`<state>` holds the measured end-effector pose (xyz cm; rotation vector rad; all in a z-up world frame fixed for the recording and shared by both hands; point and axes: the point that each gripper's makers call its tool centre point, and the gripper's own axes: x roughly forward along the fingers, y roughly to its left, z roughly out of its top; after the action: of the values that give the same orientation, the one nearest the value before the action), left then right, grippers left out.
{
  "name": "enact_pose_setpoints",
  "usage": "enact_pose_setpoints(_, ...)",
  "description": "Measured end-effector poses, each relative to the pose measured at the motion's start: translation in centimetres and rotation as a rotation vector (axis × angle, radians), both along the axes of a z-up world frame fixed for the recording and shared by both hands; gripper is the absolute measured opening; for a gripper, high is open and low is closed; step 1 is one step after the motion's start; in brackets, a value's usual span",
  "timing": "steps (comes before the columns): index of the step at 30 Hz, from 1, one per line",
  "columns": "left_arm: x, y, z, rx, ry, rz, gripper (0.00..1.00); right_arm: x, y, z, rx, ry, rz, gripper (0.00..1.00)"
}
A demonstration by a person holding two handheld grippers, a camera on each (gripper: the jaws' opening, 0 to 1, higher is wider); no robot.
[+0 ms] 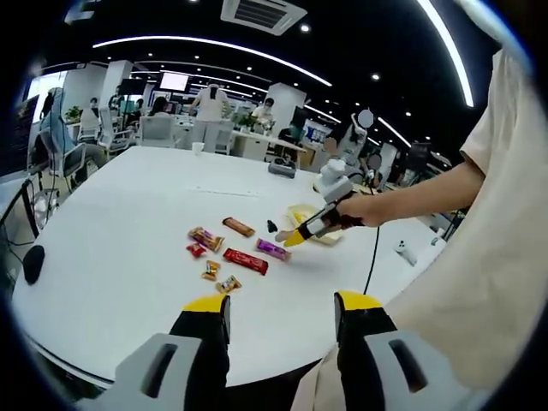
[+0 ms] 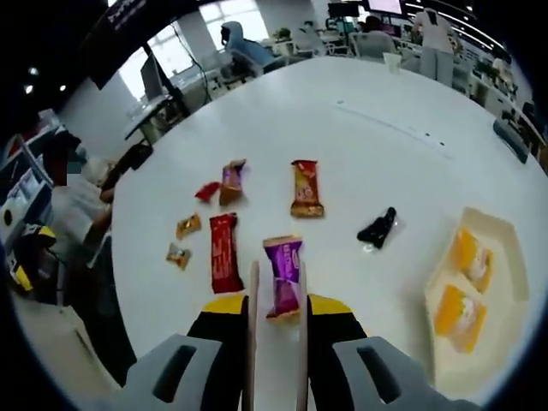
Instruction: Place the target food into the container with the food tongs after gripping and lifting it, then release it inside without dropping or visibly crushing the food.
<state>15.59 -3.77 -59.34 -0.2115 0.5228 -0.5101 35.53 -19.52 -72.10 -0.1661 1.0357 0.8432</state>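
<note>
1. The right gripper (image 2: 276,312) has its yellow-tipped jaws pressed against a pair of pale food tongs (image 2: 253,300), holding the two arms close together.
2. The tongs' tips straddle the near end of a purple snack packet (image 2: 283,276) lying flat on the white table (image 2: 342,137); the arms sit just beside the packet's edges (whether they actually pinch it, I cannot tell).
3. Just left of the purple packet lies a long red bar (image 2: 223,253), and further left are two small orange candies (image 2: 183,240).
4. Beyond them, a small red sweet (image 2: 206,191) touches a purple-and-orange packet (image 2: 232,181), with an orange-brown bar (image 2: 306,188) to their right.
5. A black wrapped item (image 2: 378,228) lies on its own between the bars and the container.
6. The cream tray container (image 2: 505,257) sits at the right, holding two orange-yellow food pieces (image 2: 467,287) in separate spots.
7. In the left gripper view, the left gripper (image 1: 282,312) hangs above the near table edge, jaws spread wide with nothing between them.
8. From there, the person's hand (image 1: 364,208) is seen reaching in from the right with the other gripper, tongs tip down at the purple packet (image 1: 272,249), and the container (image 1: 308,216) is just behind it.
</note>
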Motion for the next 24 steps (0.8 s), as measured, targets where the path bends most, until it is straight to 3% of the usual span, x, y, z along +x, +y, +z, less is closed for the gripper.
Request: enact_pose_setpoints(24,-0.7,0.6,-0.3,-0.014,0.007,0.035,0.48,0.5,-0.2,-2.3,-0.071,0.029,0.050,0.25)
